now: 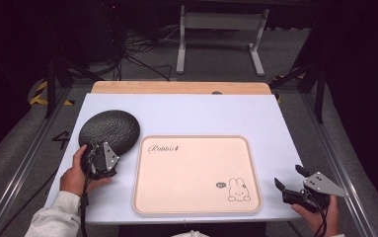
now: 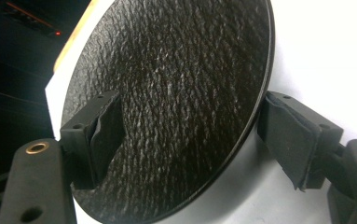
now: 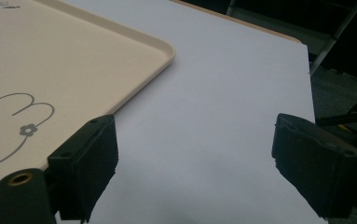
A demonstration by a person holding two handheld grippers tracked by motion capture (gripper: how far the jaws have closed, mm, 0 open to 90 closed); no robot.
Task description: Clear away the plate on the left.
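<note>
One round black plate (image 1: 110,128), rough and pebbled on its face, lies flat on the white bench (image 1: 275,128) directly ahead of the left tongs (image 1: 96,159). In the left gripper view the near edge of this plate (image 2: 176,93) sits between the two black jaws: one pad is over the textured face, the other stands off the rim above the bench, so the left tongs (image 2: 185,140) are apart and not clamped on anything. Being round, the plate has no long axis; what matters, I judge, is that its near rim already lies inside the opening.

The left hand is clearly the nearer one. The right tongs (image 1: 289,178) are well apart from the plate, beyond the far side of the tray (image 1: 196,205), and their jaws also stand apart, empty, over bare bench.

Between the two tongs lies a cream tray. It carries script writing near its far left corner that seems to read "Rabbit", and a small line drawing of a rabbit (image 1: 238,190) near the right tongs, seen in part in the right gripper view (image 3: 8,116).
</note>
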